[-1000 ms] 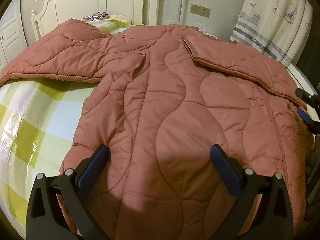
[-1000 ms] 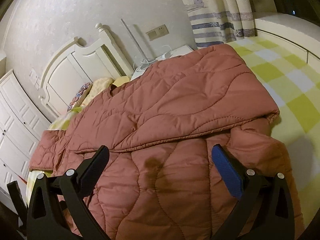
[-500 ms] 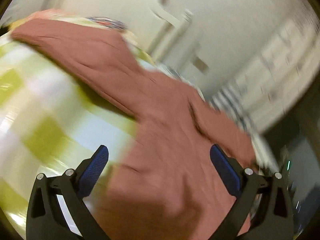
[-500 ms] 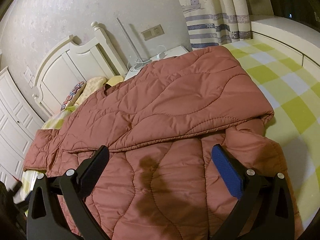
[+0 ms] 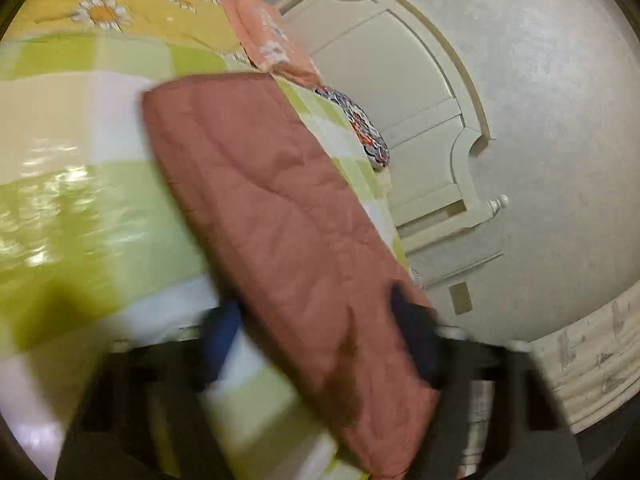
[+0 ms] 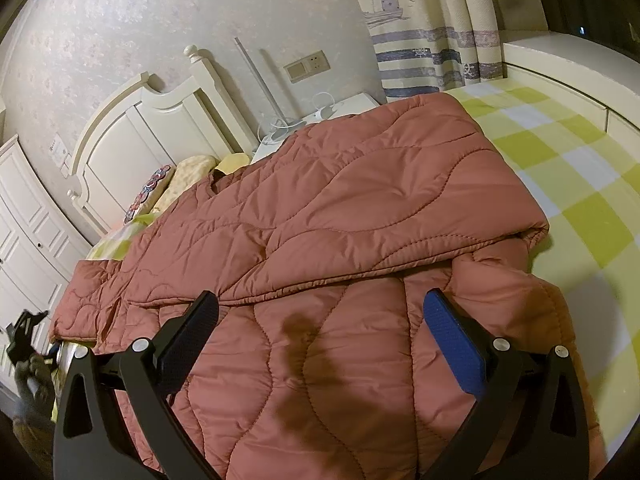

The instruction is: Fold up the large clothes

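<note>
Your left gripper (image 5: 320,344) swung off the body of the rust-pink quilted padded coat (image 6: 340,240) and now sits over its outstretched sleeve (image 5: 272,216). Its view rolled hard: the cream panelled headboard (image 5: 400,92), upright a second ago, now runs tilted down the right side, and the green-and-white checked bedsheet (image 5: 80,200) fills the left. The jaws were wide apart; now they're closing with the sleeve between them, though blur hides whether the pads press on the fabric. In the right wrist view, the left gripper (image 6: 24,336) has shown up at the far left edge by the sleeve end.
</note>
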`<action>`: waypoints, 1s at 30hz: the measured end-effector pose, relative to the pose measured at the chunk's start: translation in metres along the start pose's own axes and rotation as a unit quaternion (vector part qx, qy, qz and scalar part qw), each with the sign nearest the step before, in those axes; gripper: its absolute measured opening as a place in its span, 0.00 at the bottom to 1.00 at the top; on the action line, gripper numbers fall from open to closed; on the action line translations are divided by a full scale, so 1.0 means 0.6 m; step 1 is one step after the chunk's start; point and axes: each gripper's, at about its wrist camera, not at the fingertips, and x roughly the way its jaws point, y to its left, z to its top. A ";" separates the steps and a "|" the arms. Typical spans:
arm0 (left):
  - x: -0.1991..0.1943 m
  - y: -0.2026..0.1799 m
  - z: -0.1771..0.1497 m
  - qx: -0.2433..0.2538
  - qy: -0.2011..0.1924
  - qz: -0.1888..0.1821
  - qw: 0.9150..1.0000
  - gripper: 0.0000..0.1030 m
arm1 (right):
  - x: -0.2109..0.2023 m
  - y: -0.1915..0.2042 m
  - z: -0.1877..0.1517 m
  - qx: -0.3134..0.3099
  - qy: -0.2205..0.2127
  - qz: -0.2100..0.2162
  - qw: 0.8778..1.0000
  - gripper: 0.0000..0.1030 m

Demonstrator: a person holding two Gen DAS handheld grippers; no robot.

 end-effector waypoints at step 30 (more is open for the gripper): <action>0.021 -0.440 -0.685 0.504 0.164 -0.128 0.838 0.91 | -0.030 -0.023 0.004 0.055 -0.043 0.023 0.997 0.96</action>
